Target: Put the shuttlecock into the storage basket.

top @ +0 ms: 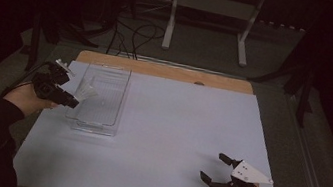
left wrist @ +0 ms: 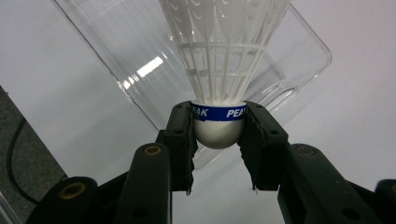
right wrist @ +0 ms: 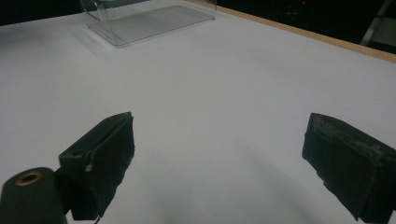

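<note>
We see the left gripper clamped on one white feathered shuttlecock over one clear plastic tray — the right gripper gapes wide, empty.

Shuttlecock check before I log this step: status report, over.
Left gripper shut on shuttlecock, poised over clear tray. Right gripper open, idle near table edge. Nothing in the way.

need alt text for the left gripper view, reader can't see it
The left tool grips a white plastic shuttlecock by its rounded cork base, at a blue band with white lettering, its two black jaws pressing either side. Behind it a clear plastic rectangular tray lies on a pale table surface.
</note>
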